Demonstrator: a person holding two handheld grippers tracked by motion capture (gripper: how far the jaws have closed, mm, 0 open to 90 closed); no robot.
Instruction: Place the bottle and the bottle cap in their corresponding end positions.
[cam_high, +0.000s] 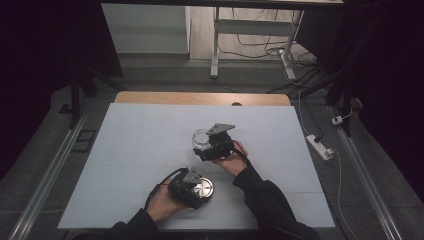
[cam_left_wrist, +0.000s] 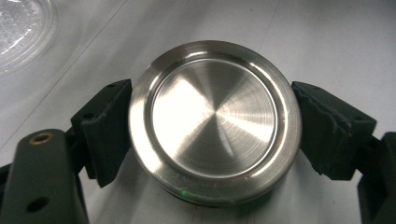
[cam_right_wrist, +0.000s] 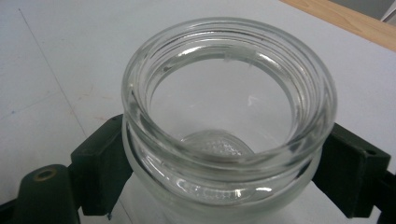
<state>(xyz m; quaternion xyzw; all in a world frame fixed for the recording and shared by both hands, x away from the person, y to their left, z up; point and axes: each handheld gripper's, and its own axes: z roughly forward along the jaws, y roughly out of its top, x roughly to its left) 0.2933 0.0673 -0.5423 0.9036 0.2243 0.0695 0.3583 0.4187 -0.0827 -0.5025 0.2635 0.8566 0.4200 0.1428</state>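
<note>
Two tongs (cam_high: 196, 186) (cam_high: 212, 145), ample table (cam_high: 140, 135) margins

Dark long sleeves cover both forearms, and each black tool, left (cam_high: 198, 190) and right (cam_high: 212, 145), carries a grey three-cornered plate and a black cable.

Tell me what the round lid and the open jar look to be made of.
The round silver lid looks like brushed metal, probably steel: fine concentric rings and bright streaks fan from its centre. The clear open-mouthed jar looks like thick glass, though clear plastic can't be ruled out: it is see-through, with glossy highlights, moulded ridges below the rim and a pebbled base.
</note>
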